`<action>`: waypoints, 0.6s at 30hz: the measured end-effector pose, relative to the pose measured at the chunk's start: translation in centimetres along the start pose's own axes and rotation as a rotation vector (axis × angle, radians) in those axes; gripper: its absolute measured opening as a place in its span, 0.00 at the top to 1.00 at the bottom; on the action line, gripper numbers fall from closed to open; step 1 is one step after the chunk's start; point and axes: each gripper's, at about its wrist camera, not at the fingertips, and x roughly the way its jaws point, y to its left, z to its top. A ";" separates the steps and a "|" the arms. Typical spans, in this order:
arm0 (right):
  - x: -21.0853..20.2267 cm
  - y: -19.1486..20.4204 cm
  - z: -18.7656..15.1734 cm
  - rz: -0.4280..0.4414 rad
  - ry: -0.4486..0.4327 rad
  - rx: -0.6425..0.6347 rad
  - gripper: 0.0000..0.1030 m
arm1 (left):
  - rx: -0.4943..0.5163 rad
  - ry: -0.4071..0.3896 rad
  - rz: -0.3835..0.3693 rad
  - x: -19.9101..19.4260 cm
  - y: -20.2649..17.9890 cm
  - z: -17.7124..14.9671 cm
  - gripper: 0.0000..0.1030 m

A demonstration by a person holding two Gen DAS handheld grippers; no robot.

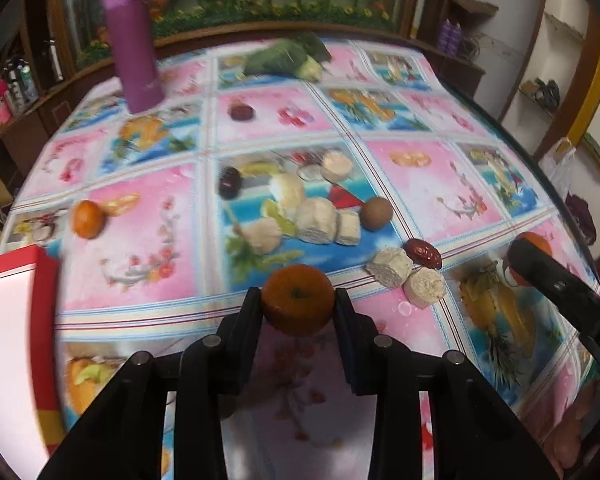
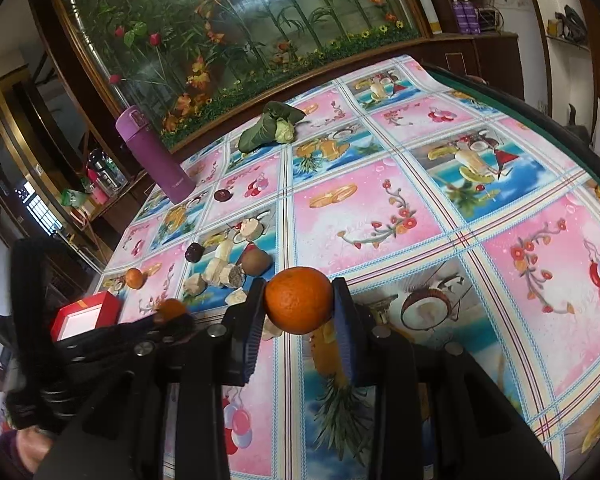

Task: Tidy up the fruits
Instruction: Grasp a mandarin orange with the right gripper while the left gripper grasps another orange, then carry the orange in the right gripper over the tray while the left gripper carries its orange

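Observation:
In the left wrist view, my left gripper [image 1: 298, 305] is shut on a mandarin orange [image 1: 296, 292], held just above the fruit-print tablecloth [image 1: 140, 248]. In the right wrist view, my right gripper [image 2: 300, 307] is shut on a second orange [image 2: 298, 296], held above the cloth. Each gripper also shows in the other's view: the right gripper [image 1: 526, 258] with its orange [image 1: 540, 239] at the right edge, and the left gripper [image 2: 168, 319] with its orange [image 2: 173, 307] at the lower left. A third, smaller orange [image 1: 87, 219] [image 2: 134, 278] lies on the cloth near the red box [image 1: 16, 320] [image 2: 86, 316].
On the cloth lie a kiwi [image 1: 376, 213], a red date [image 1: 423, 253], two dark round fruits [image 1: 230, 183] [image 1: 241, 112] and several white chunks [image 1: 316, 220]. A purple flask [image 1: 134, 40] and a leafy vegetable [image 1: 288, 58] stand at the far edge, before a glass cabinet.

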 end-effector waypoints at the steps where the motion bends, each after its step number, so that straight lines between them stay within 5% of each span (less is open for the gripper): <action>1: 0.0 0.1 0.0 -0.005 -0.004 -0.008 0.66 | -0.011 -0.021 0.013 -1.2 0.5 -0.3 0.66; 11: 0.2 2.7 -1.1 -0.037 -0.007 -0.122 0.67 | -0.151 -0.202 0.258 -12.2 10.1 -4.9 0.66; 18: 1.1 11.1 -4.4 0.165 0.106 -0.203 0.66 | -0.245 -0.203 0.444 -15.1 17.1 -8.9 0.66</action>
